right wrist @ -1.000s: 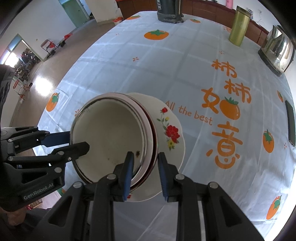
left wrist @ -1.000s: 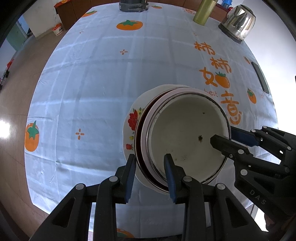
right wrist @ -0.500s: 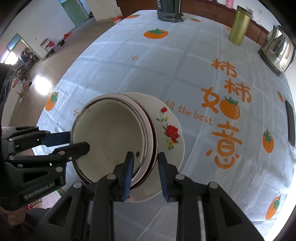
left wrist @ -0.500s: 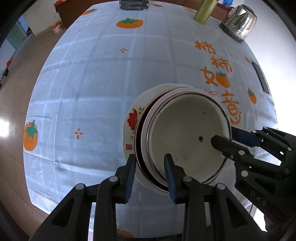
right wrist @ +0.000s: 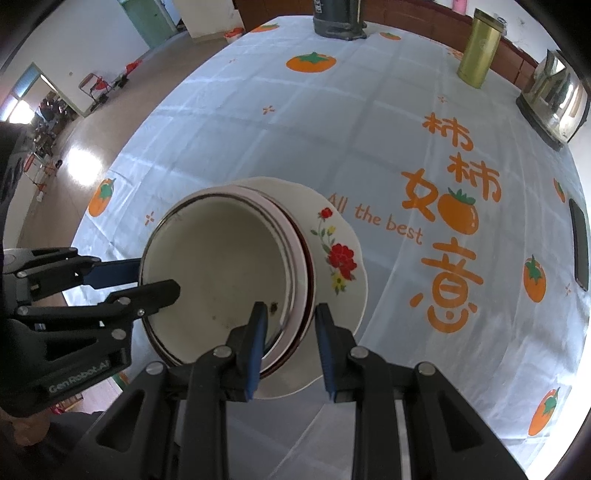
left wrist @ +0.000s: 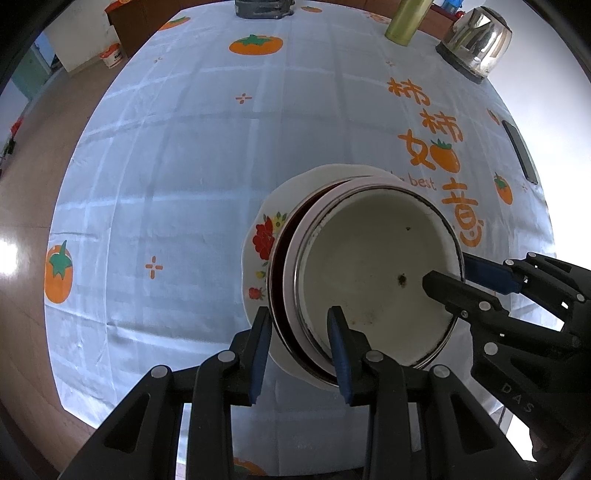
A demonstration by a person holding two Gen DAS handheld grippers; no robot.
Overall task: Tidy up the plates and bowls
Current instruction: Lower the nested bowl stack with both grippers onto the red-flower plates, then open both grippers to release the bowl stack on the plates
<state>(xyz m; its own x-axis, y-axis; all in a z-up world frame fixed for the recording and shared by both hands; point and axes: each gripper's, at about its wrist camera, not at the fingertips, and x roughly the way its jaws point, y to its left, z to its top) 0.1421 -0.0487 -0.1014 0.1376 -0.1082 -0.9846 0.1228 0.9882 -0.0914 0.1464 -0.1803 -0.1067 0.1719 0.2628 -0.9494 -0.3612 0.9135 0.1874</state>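
Note:
A stack of dishes is held between both grippers above the tablecloth. On top is a white enamel bowl (left wrist: 373, 266) with a metal rim; it also shows in the right wrist view (right wrist: 221, 269). Under it sit a pink bowl and a dark red one, and at the bottom a white flower-painted plate (left wrist: 264, 236), which also shows in the right wrist view (right wrist: 340, 251). My left gripper (left wrist: 299, 325) is shut on the stack's near-left rim. My right gripper (right wrist: 290, 319) is shut on the opposite rim, one finger inside the enamel bowl.
The round table has a pale blue persimmon-print cloth (left wrist: 184, 147). At the far edge stand a gold-green canister (left wrist: 406, 18), a steel kettle (left wrist: 476, 40) and a dark appliance (left wrist: 264, 7). A black phone (left wrist: 521, 151) lies at the right edge.
The stack and both grippers have shifted very slightly; both grips are unchanged.

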